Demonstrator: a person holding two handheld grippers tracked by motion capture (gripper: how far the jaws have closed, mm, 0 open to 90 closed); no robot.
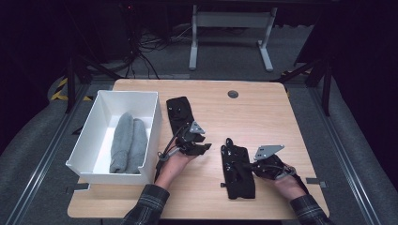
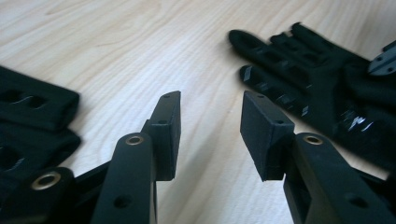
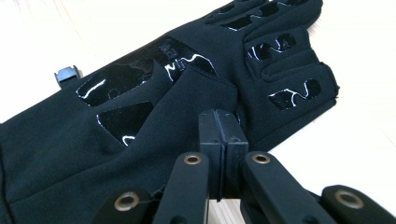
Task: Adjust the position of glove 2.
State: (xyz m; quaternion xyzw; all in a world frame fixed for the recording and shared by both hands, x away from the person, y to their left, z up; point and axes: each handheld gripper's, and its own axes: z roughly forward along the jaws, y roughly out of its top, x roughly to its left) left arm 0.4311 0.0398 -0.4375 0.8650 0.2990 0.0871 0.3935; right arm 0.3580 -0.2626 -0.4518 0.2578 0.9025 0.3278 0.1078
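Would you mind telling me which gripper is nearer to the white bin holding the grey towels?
Left. The left gripper sits just right of the white bin, jaws open over bare table. The right gripper is farther right, shut on a black glove.

wooden table (image 1: 263, 112): gloves (image 1: 240, 171), white bin (image 1: 136, 101)

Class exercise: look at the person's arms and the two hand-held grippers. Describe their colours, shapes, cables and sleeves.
Both forearms wear dark plaid sleeves. Each hand carries a black gripper: the left gripper has two flat rectangular pads on black arms with brass-coloured rivets, and the right gripper is built the same way. A grey three-cornered plate tops each, and a thin black cable trails from the left one.
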